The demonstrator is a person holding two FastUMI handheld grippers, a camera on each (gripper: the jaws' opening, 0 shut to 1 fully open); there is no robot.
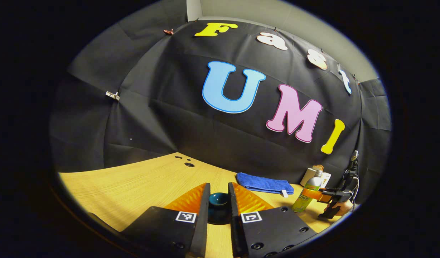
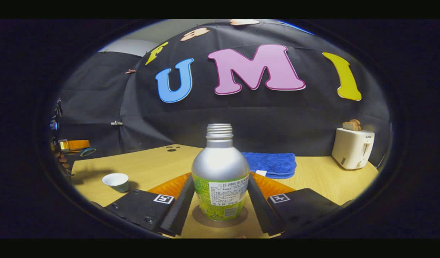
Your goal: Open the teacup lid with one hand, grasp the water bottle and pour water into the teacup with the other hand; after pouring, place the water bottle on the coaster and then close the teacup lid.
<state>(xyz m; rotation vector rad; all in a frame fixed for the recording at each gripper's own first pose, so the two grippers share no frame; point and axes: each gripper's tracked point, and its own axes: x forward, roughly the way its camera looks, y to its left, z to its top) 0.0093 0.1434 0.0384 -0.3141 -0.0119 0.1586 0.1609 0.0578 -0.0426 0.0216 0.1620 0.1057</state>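
In the left gripper view, my left gripper [image 1: 218, 190] is shut on a dark teal teacup lid [image 1: 219, 207], held above the wooden table [image 1: 134, 186]. In the right gripper view, a silver water bottle [image 2: 220, 161] with a green label and no cap stands upright on a round brown coaster [image 2: 205, 219]. My right gripper [image 2: 220, 176] is shut on its body. A white teacup [image 2: 116, 181] sits uncovered at the left of the table. Beyond it hangs the left gripper [image 2: 75, 145] with the lid [image 2: 88, 152]. The left gripper view also has the bottle [image 1: 307, 195] and the right gripper [image 1: 330, 196] at far right.
A folded blue cloth [image 2: 273, 163] lies behind the bottle near the wall. A white toaster [image 2: 352, 147] with toast in it stands at the back right. Small dark holes [image 1: 185, 162] mark the tabletop's far side. The black booth wall closes the back.
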